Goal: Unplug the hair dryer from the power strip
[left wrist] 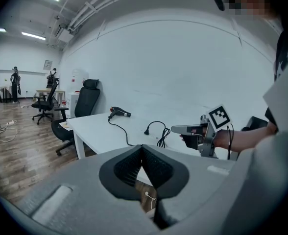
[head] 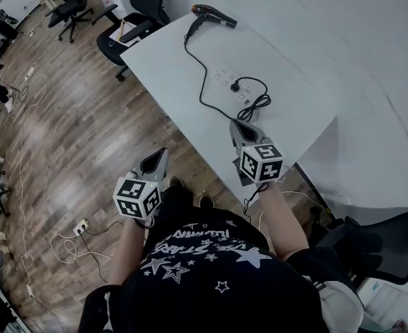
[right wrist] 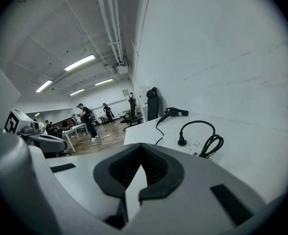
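Observation:
A black hair dryer (head: 212, 16) lies at the far end of the white table (head: 287, 127). Its black cord runs to a plug (head: 236, 86) seated in a white power strip (head: 226, 76), with a coiled bundle of cord (head: 255, 107) beside it. My right gripper (head: 236, 124) hovers over the table's near edge, just short of the cord bundle, shut and empty. My left gripper (head: 163, 152) hangs off the table over the wood floor, shut and empty as well. The right gripper view shows the plug (right wrist: 182, 142) upright in the strip (right wrist: 195, 144) ahead of the shut gripper (right wrist: 142, 150).
Black office chairs (head: 130, 28) stand at the table's far left corner, and another chair (head: 379, 245) is at my right. A floor socket with white cables (head: 80, 228) lies at the lower left. A white wall (head: 370, 61) bounds the table's right side. People stand far off.

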### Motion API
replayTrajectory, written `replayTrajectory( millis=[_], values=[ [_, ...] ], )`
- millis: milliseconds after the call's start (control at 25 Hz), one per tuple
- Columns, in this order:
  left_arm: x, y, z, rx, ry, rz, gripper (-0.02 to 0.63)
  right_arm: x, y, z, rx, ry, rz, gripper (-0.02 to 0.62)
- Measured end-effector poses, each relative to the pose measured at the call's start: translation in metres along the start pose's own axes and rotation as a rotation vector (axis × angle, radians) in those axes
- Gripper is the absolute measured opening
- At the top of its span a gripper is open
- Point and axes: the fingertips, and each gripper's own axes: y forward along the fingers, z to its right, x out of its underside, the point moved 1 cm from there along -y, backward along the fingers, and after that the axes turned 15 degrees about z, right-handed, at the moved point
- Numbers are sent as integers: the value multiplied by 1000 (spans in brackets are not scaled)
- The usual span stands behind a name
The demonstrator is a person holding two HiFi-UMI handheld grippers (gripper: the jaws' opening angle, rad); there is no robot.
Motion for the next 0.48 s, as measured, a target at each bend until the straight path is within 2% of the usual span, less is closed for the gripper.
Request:
replayTrajectory(
  millis=[200, 480],
  values=[
    [-1, 16, -6, 34, 18, -6, 8, 6, 2, 4, 19, 6, -8, 8],
    [3, 49, -6, 107, 15, -37, 9, 10, -1, 29, 95, 21, -22, 8]
  ],
)
